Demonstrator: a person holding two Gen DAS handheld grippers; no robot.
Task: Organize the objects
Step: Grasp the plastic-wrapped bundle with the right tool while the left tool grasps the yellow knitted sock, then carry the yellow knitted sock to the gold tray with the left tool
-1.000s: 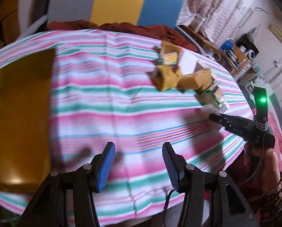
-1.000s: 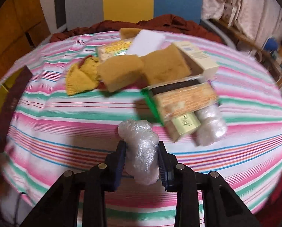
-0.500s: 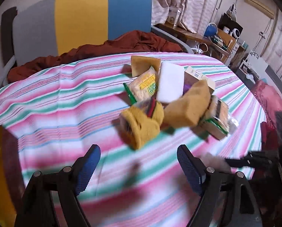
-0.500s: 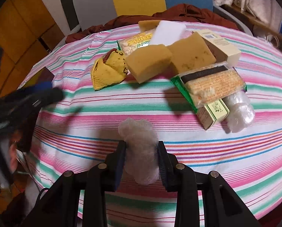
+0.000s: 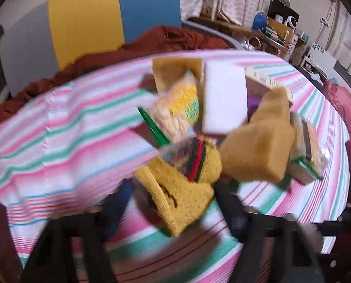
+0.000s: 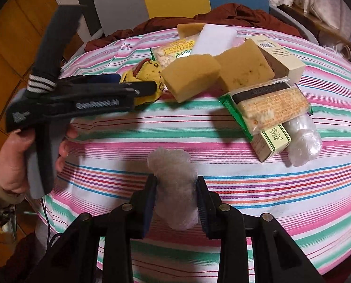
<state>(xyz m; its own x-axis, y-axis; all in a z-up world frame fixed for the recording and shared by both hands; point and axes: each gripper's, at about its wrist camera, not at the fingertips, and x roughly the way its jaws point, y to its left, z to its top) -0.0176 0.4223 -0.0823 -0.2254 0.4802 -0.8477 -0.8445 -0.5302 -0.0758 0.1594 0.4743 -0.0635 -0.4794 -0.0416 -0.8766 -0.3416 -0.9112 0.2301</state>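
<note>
Moved rightward across the striped tablecloth point(image 6: 222, 141), the left gripper point(image 5: 173, 202) now straddles the yellow knitted toy point(image 5: 182, 195), jaws closing around it. Nearer, the right gripper point(image 6: 175, 202) clenches a crumpled plastic wad point(image 6: 175, 186) near the sponges point(image 6: 189, 75).

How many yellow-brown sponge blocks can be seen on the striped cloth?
3. One tan sponge block lies front left in the pile, a second right beside it, and a third peeks out at the back behind the snack packet. Others may be hidden.
</note>
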